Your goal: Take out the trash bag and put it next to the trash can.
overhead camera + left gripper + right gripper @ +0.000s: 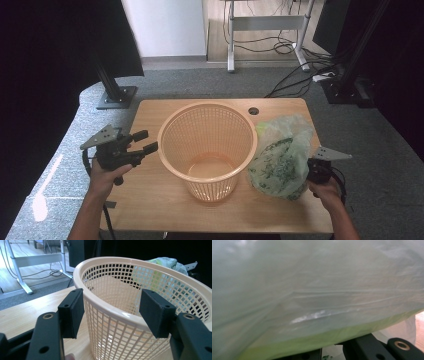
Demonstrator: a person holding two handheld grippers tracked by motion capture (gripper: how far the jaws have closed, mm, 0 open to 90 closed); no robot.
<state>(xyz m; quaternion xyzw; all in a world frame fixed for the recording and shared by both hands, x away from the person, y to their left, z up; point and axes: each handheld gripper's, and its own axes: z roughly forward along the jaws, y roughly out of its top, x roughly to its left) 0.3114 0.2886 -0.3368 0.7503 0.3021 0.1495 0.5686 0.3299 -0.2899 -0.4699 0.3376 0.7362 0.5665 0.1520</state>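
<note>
Right claw (311, 172) seemingly clamps green bag (282, 157).

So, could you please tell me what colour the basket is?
Pale peach basket, shown best in the high view.

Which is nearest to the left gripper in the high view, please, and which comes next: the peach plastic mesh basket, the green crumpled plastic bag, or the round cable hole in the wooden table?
Measured from the left gripper:
1. Peach plastic mesh basket, just right of its jaws.
2. Round cable hole, at the table's far edge, beyond the basket.
3. Green crumpled plastic bag, on the basket's far side, by the right gripper.
</note>
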